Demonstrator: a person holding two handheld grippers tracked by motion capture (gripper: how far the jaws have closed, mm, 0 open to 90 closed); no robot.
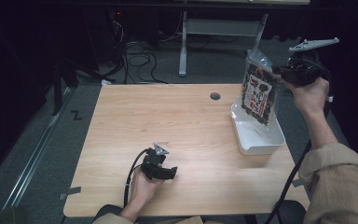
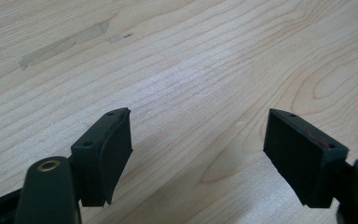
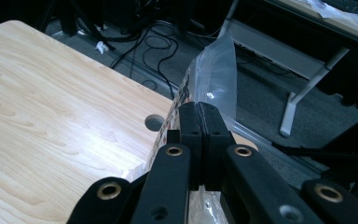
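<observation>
A clear plastic bag with a dark printed label, the snack bag [image 1: 258, 91], hangs upright over the white tray [image 1: 261, 140] at the table's right side. My right gripper [image 1: 276, 71] is shut on the bag's upper edge and holds it in the air. In the right gripper view the black jaws meet at the right gripper's [image 3: 200, 116] tip, with the snack bag's [image 3: 216, 77] clear top sticking up past them. My left gripper [image 1: 170, 172] rests low on the table near the front edge. In the left gripper view that left gripper [image 2: 198, 140] stands open over bare wood.
The wooden table [image 1: 168, 126] has a round cable hole [image 1: 215, 96] near its far edge. Beyond the table lie cables [image 1: 140, 60] on the floor and a grey table leg [image 1: 182, 46]. A strip of tape [image 2: 63, 44] marks the wood ahead of the left gripper.
</observation>
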